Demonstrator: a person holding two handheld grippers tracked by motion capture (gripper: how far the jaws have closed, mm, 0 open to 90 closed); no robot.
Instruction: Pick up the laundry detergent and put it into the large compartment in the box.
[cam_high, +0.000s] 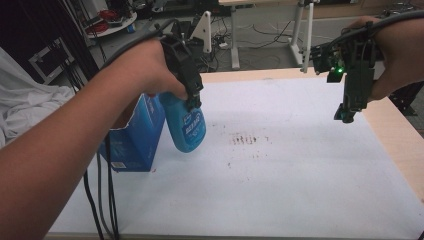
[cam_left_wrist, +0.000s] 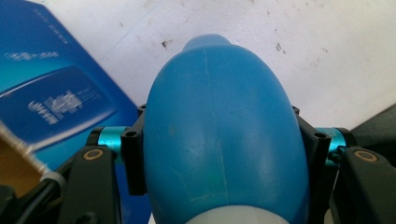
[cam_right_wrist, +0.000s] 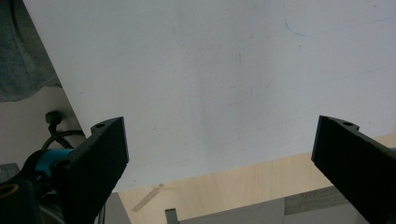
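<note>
A blue plastic bottle (cam_high: 186, 126) hangs above the white table cover (cam_high: 280, 175), held at its upper part by my left gripper (cam_high: 192, 97), which is shut on it. In the left gripper view the bottle (cam_left_wrist: 219, 135) bulges between the two jaws and points away toward the table. An open blue carton (cam_high: 134, 136) stands just left of the bottle, also visible as the blue carton (cam_left_wrist: 51, 93) beside the jaws. My right gripper (cam_high: 350, 107) hovers high over the table's right edge, jaws pointing down. In its own view the right gripper (cam_right_wrist: 219, 154) stands wide open with nothing between the jaws.
Dark smudges (cam_high: 247, 140) mark the middle of the white cover. Bare wooden table (cam_high: 400, 135) shows along the right side. White cloth (cam_high: 25, 105) lies at the far left, and black cables (cam_high: 102, 200) hang over the front left edge. Desk legs and wires stand behind the table.
</note>
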